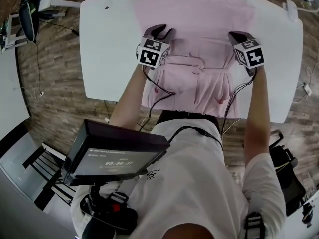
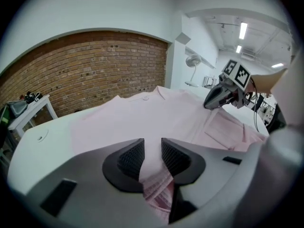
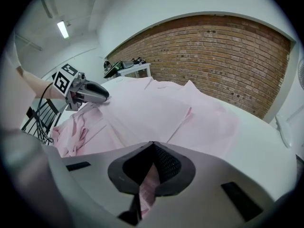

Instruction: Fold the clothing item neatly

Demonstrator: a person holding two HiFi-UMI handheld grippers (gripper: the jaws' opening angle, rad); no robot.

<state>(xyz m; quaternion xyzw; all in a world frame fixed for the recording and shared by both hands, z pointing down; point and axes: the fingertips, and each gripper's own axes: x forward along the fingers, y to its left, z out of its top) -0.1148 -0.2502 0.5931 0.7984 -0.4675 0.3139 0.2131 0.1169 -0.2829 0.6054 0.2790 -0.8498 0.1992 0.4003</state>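
A pale pink shirt [image 1: 194,14] lies spread on the white table [image 1: 107,39], collar at the far side, its lower part hanging over the near edge. A bunched ridge of fabric [image 1: 199,66] runs across it between my two grippers. My left gripper [image 1: 162,32] is at the shirt's left side, and its jaws [image 2: 153,156] grip a thick fold of pink cloth [image 2: 159,189]. At the shirt's right side my right gripper [image 1: 238,36] is shut [image 3: 153,151] on a thin strip of the same fabric [image 3: 148,186]. Each gripper view shows the other gripper [image 2: 221,95] [image 3: 88,91] across the shirt.
A dark screen on a rig [image 1: 117,153] hangs in front of the person's chest. Black chairs [image 1: 45,168] stand on the wooden floor at left. A small white object [image 1: 291,6] sits at the table's far right corner. A side table [image 2: 28,109] stands by the brick wall.
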